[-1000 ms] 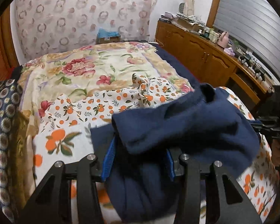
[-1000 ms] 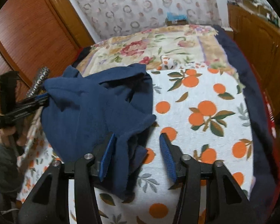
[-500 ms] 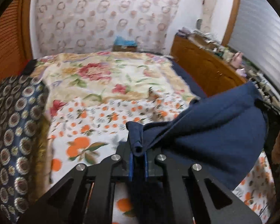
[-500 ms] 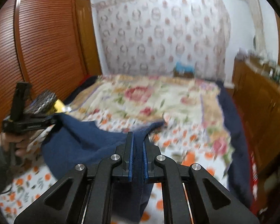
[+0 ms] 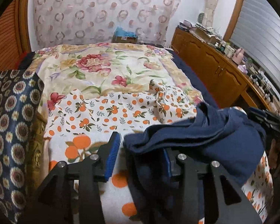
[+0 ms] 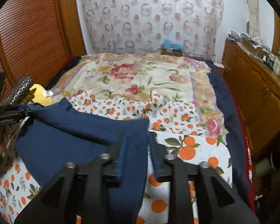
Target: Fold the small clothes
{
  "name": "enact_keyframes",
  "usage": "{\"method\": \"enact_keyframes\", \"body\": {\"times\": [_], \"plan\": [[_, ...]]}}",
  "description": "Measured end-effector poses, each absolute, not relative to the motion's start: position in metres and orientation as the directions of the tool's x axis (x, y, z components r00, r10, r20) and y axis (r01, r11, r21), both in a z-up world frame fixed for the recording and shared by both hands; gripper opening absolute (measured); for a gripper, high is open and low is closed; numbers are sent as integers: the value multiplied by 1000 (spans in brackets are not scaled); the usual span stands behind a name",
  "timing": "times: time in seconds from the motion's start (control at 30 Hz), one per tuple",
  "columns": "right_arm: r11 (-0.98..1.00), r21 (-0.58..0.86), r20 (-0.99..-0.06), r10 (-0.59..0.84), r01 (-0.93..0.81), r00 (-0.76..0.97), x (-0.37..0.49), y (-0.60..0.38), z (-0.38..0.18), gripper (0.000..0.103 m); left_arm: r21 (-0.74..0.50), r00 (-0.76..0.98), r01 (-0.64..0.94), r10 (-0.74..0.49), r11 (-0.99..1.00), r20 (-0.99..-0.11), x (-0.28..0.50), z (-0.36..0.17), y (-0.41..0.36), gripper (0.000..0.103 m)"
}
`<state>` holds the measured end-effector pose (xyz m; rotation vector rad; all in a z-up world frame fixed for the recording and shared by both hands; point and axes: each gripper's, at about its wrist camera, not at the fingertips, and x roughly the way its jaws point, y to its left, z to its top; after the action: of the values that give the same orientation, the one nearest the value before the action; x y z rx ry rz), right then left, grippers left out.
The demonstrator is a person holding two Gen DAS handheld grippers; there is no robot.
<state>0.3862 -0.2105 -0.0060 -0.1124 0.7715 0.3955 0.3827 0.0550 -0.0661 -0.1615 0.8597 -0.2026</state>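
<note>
From the left gripper (image 5: 140, 149), its jaws opening off the navy garment (image 5: 205, 136) on the near bed (image 5: 106, 71); from the right gripper (image 6: 136, 155), likewise opening around cloth, so the fold may slump loose.

A navy-blue garment (image 5: 205, 140) lies on a white sheet (image 5: 121, 112) printed with oranges; at 12 o'clock is a cream blanket (image 5: 102, 71) with red flowers.

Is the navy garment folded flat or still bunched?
Bunched: the navy garment lies in loose rumpled layers on the orange-print sheet.
</note>
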Motion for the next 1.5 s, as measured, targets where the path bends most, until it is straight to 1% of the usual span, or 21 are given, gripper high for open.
{"method": "enact_keyframes", "body": {"times": [0.07, 0.13, 0.23, 0.37, 0.4, 0.5, 0.53, 0.6, 0.73, 0.83, 0.87, 0.93, 1.07, 1.13, 1.17, 1.2, 1.23, 1.27, 1.3, 1.37, 1.5], "plan": [[925, 23, -694, 288, -380, 660, 387, -209, -5, 39, -225, 643, 83, -225, 971, -732, 389, -66, 58, 40], [945, -12, -695, 227, -327, 682, 392, -212, -8, 39, -223, 639, 50, -203, 973, -742, 396, -67, 61, 40], [966, -12, -707, 173, -256, 685, 401, -224, -10, 39, -199, 631, 35, -176, 979, -755, 397, -69, 63, 40], [959, 24, -701, 218, -283, 679, 395, -229, -5, 40, -209, 631, 55, -196, 976, -751, 388, -67, 64, 40], [955, 32, -698, 233, -295, 677, 393, -228, -3, 45, -222, 632, 67, -214, 973, -745, 383, -65, 64, 40], [945, 54, -696, 266, -321, 667, 388, -222, 1, 54, -232, 625, 90, -236, 969, -744, 375, -65, 60, 40], [941, 60, -700, 277, -333, 658, 387, -219, 1, 55, -233, 618, 101, -245, 967, -747, 372, -66, 58, 40], [931, 74, -712, 301, -358, 635, 385, -212, -2, 56, -222, 603, 115, -246, 968, -759, 369, -71, 53, 41], [927, 64, -752, 289, -370, 593, 388, -202, -20, 58, -207, 571, 99, -226, 973, -789, 372, -84, 50, 41], [928, 113, -788, 301, -354, 537, 397, -205, -39, 60, -201, 561, 95, -219, 975, -798, 373, -89, 48, 42], [928, 131, -794, 308, -348, 524, 399, -206, -44, 63, -197, 560, 96, -216, 976, -800, 373, -89, 46, 42], [922, 181, -796, 341, -342, 499, 403, -210, -51, 64, -191, 562, 96, -211, 977, -800, 372, -90, 45, 42], [915, 192, -790, 358, -354, 498, 402, -212, -50, 64, -220, 563, 91, -232, 971, -793, 371, -90, 46, 42], [897, 219, -781, 396, -384, 482, 401, -209, -51, 51, -258, 558, 96, -267, 961, -786, 371, -90, 47, 40], [889, 231, -778, 413, -395, 474, 399, -207, -51, 41, -269, 556, 104, -280, 958, -783, 370, -90, 47, 37], [881, 241, -774, 428, -408, 467, 399, -205, -52, 37, -277, 553, 121, -297, 953, -779, 370, -90, 46, 29], [872, 250, -771, 442, -420, 458, 397, -203, -52, 28, -282, 551, 134, -308, 950, -775, 369, -89, 45, 18], [859, 268, -767, 464, -435, 443, 397, -202, -52, 21, -289, 548, 144, -319, 946, -773, 368, -88, 44, 13], [854, 267, -763, 471, -447, 443, 395, -199, -50, 20, -294, 551, 154, -329, 943, -767, 367, -85, 43, 6], [846, 254, -745, 480, -469, 463, 388, -196, -44, 15, -315, 564, 175, -357, 933, -745, 360, -76, 43, 5], [839, 249, -668, 511, -485, 541, 370, -194, -17, 13, -339, 624, 203, -388, 919, -679, 336, -42, 44, 5]]}}
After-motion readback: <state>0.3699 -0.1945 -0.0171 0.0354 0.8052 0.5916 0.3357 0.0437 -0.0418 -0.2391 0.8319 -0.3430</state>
